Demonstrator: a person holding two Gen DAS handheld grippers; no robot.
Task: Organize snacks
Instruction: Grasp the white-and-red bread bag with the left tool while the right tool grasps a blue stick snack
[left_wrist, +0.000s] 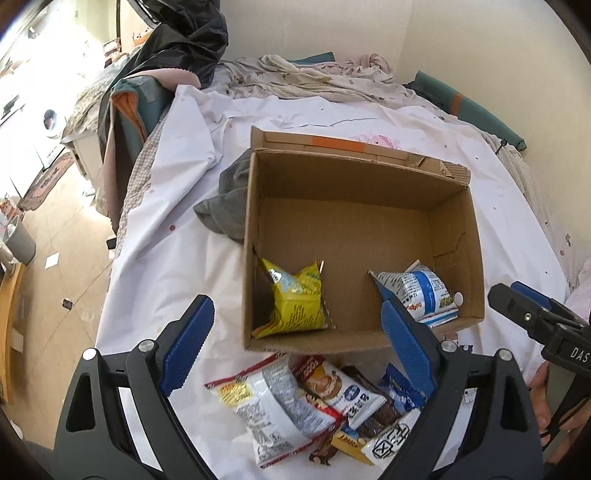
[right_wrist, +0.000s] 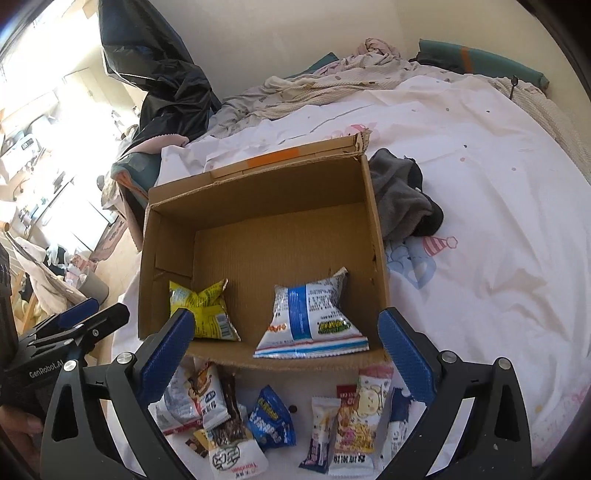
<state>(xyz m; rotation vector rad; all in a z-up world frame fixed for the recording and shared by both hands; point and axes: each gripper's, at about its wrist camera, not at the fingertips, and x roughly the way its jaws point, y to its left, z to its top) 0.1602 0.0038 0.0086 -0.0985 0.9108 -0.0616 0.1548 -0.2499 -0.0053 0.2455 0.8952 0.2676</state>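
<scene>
A: Where are the snacks?

B: A yellow foil snack packet (left_wrist: 295, 299) and a white-and-blue packet (left_wrist: 421, 291) lie in the open brown cardboard box (left_wrist: 354, 206) on the white bedsheet (left_wrist: 177, 229), at seven and five o'clock on its floor. A loose heap of packets (right_wrist: 280, 417) sits at six, outside.

A: The grippers?

B: The left gripper (left_wrist: 295, 354) and right gripper (right_wrist: 291, 358) are both spread wide, holding nothing.

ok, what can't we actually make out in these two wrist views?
- Left wrist: snack pile is partly behind the left gripper; overlapping packets can't be counted.
- Left wrist: the white-and-blue packet in the cardboard box is partly behind a finger.
- Right wrist: bottom packets are cut by the frame edge.
- Both: small print is unreadable.
</scene>
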